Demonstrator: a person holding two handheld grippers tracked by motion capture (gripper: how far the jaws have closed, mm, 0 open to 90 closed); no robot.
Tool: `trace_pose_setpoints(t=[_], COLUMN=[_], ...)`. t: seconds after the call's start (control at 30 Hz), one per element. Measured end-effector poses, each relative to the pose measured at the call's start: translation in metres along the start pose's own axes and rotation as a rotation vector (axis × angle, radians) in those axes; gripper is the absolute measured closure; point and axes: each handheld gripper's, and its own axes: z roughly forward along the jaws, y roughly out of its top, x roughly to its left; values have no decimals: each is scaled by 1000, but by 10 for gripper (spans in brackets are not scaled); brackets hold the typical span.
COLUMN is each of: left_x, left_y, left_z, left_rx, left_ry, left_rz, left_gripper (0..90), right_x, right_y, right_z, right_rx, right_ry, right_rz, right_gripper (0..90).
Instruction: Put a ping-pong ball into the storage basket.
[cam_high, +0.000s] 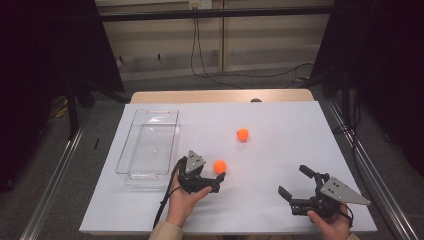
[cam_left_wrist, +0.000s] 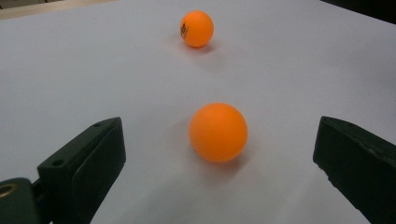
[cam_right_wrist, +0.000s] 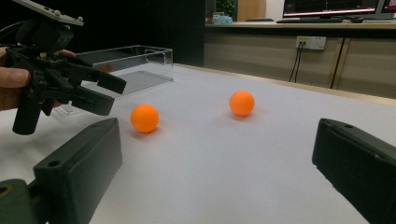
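Two orange balls lie on the white table sheet. The near ball (cam_high: 220, 166) (cam_left_wrist: 218, 132) rests just ahead of my left gripper (cam_high: 212, 173), which is open; the ball sits on the sheet between its black fingers (cam_left_wrist: 88, 158) without touching either. The far ball (cam_high: 242, 134) (cam_left_wrist: 196, 28) lies farther out toward the table's middle. My right gripper (cam_high: 295, 181) (cam_right_wrist: 219, 128) is open and holds nothing, low over the sheet at the front right. In the right gripper view both balls (cam_right_wrist: 144, 118) (cam_right_wrist: 242, 102) and the left gripper (cam_right_wrist: 109, 93) show ahead.
A clear plastic tray (cam_high: 136, 145) (cam_right_wrist: 154, 51) stands with nothing in it at the left of the sheet, just beyond the left hand. The wooden table edge (cam_high: 220, 96) runs along the back. Cables hang by the far wall.
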Motion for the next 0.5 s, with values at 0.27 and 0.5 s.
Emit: trace_pose_setpoints(t=[0.27, 0.5], left_x=[0, -1], left_y=[2, 3], left_z=[3, 5], left_rx=[1, 4], left_ry=[4, -3], left_rz=[0, -6], left_gripper=[24, 24], right_x=[0, 0], right_y=[0, 0], right_z=[0, 0], right_rx=[-1, -2], right_ry=[1, -1], right_rz=[-2, 6], right_gripper=[11, 10])
